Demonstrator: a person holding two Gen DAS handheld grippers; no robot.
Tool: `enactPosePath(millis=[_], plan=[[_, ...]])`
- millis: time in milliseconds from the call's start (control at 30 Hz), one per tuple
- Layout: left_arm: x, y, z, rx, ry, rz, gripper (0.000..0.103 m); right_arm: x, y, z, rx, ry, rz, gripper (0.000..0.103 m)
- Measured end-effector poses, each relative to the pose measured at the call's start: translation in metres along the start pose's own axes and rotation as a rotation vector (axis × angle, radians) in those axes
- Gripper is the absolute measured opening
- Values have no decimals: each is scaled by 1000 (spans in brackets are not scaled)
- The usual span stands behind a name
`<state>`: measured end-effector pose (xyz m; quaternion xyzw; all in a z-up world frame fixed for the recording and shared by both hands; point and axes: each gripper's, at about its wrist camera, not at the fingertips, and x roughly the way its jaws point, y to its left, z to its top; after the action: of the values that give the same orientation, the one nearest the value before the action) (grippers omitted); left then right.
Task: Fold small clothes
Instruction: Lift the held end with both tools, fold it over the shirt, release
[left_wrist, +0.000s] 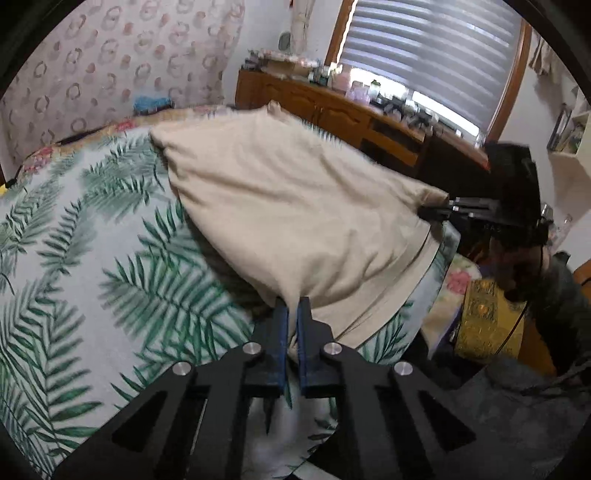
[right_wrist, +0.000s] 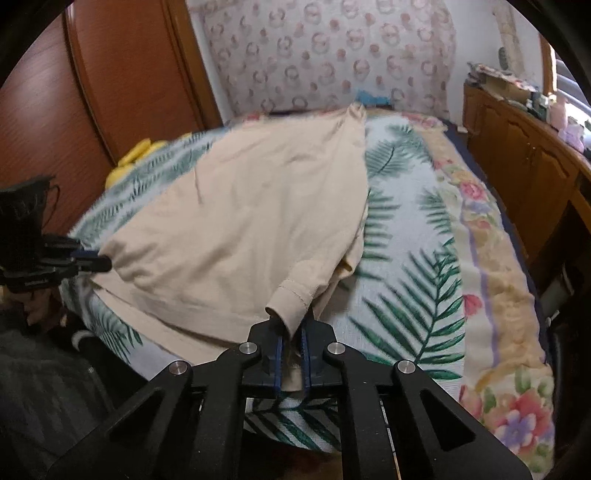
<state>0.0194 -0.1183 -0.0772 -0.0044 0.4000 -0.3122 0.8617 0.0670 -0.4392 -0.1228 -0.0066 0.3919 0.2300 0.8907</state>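
At the bottom centre of the left wrist view, the left gripper (left_wrist: 293, 310) is pressed onto a bunched corner of the beige garment (left_wrist: 295, 199), its blue pads nearly together with cloth pinched between them. At the bottom centre of the right wrist view, the right gripper (right_wrist: 291, 332) likewise pinches a hemmed corner of the same cloth, perhaps a cuff or waistband end.

From both grippers the garment runs away toward the upper middle of each frame, stretched between the two pinched corners and lifted off the palm-leaf bedspread (left_wrist: 92, 258) near them, while its far end lies on the bed (right_wrist: 491, 280) close to the patterned headboard (right_wrist: 332, 55). Its long axis runs from the grippers toward the headboard, so any fold forward would, I judge, carry the held edge along that axis onto the far end. Neither gripper looks clearly nearer to that end.

The left view shows the right gripper at the right edge, holding its corner taut; the right view shows the left gripper at the left edge, plus yellow items (right_wrist: 136, 155) on the bed beyond, hidden from the left camera.
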Motion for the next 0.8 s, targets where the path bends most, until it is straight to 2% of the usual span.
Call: enactPosePath(millis=[167,333,533,800], plan=[[-20,7,31,-12,-101,2,1,-17,3,17,13,-96,17,4],[-22,25,73,-24,-182,28,1,-25,4,49,0,-180,7,4],[-10,52,106,-53,-207,49,1,-16,-2,97,-28,-250,3,4],[5,83,142,-90,-229,88,1,10,-12,150,-80,-266,4,4]])
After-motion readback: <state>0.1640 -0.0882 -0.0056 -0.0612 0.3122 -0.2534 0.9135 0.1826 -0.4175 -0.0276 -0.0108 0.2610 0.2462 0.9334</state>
